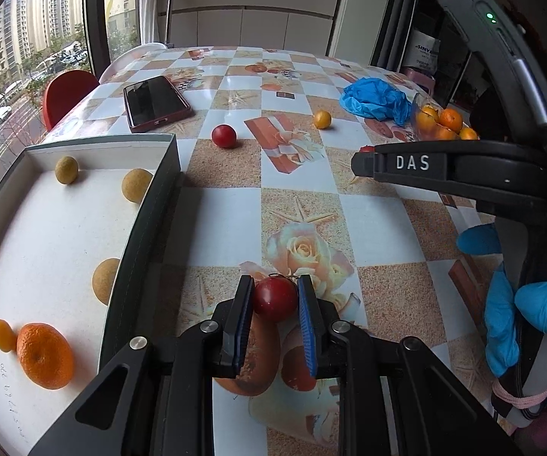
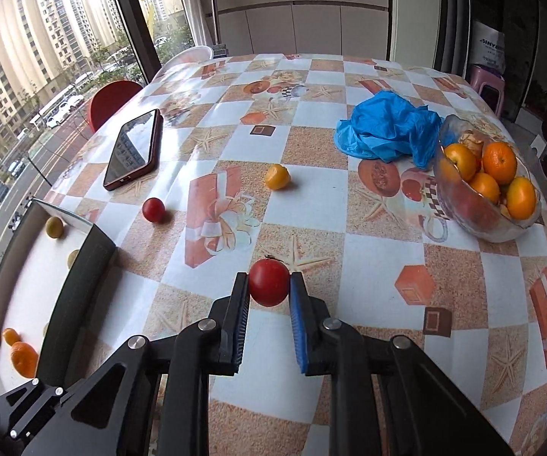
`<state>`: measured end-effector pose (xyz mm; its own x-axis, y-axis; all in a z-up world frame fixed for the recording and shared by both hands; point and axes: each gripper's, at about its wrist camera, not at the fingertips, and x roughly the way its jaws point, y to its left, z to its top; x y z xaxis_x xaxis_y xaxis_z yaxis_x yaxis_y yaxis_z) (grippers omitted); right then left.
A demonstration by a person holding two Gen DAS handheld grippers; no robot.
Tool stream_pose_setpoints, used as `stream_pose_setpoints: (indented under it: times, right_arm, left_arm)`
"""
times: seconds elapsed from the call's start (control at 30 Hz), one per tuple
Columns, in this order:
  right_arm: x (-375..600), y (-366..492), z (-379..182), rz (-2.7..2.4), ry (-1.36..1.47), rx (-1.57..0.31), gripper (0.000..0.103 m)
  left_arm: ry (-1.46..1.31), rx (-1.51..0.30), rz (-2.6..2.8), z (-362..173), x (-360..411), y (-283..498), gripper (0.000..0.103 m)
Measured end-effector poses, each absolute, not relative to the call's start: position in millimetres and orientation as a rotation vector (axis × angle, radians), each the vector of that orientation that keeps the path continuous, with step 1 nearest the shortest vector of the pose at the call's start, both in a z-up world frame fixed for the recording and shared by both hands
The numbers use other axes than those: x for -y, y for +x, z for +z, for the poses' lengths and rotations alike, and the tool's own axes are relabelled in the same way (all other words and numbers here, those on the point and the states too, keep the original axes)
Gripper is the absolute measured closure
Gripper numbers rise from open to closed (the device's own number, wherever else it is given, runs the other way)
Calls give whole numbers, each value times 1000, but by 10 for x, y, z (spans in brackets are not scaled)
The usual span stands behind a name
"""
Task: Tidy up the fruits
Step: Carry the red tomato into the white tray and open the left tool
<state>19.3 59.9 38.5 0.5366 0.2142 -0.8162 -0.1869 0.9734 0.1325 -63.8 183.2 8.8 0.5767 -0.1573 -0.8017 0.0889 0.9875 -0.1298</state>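
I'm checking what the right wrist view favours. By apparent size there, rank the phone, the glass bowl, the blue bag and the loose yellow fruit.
Largest to smallest:
1. Glass bowl and blue bag: too alike to rank.
2. Phone.
3. Yellow fruit, clearly smallest.

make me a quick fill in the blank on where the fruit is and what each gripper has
1. Each gripper, left gripper and right gripper, is shut on a small ____ fruit.
2. The big orange lies inside the ____.
3. The phone lies flat on the table with its screen facing ____.
4. The glass bowl of oranges stands right beside a crumpled ____ glove.

Missing words: red; box; up; blue
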Motion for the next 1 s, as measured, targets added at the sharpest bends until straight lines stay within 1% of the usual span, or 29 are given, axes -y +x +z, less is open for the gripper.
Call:
stream_pose_setpoints:
  times: [0.23, 0.43, 0.57, 0.73, 0.8, 0.83, 0.87, 0.9, 0.93, 0.97, 1.0]
  right_arm:
    - [-912, -86, 649, 362, 45, -946, 81]
    - [-1563, -319, 700, 524, 9, -949, 81]
    - [-2024, -396, 606, 608, -21, -972, 81]
    - [-2348, -409, 420, 682, -38, -1044, 79]
    - [-2321, -425, 419, 656, -57, -1045, 72]
    - [-2258, -438, 452, 635, -61, -1031, 54]
    - [-2161, -454, 507, 602, -63, -1006, 27]
    - [-2025, -485, 576, 559, -61, -965, 19]
    - [-1862, -514, 642, 518, -58, -926, 16]
    - [-1691, -527, 678, 472, -56, -904, 15]
    - [-1495, -547, 694, 411, -52, -894, 15]
  left_arm:
    - [-108, -854, -128, 438, -2064, -812, 78]
    - [-152, -785, 13, 624, -2725, -1009, 78]
    - [-186, -776, 136, 561, -3202, -1091, 78]
    - [-213, -837, 201, 300, -3511, -1088, 78]
    - [-209, -868, 208, 194, -3520, -1073, 78]
    - [-197, -873, 212, 165, -3510, -1068, 77]
    - [-172, -869, 226, 166, -3477, -1078, 61]
    - [-153, -867, 235, 182, -3439, -1087, 28]
    - [-145, -846, 242, 218, -3403, -1112, 16]
    - [-140, -810, 247, 280, -3356, -1154, 11]
    - [-132, -784, 232, 343, -3291, -1174, 11]
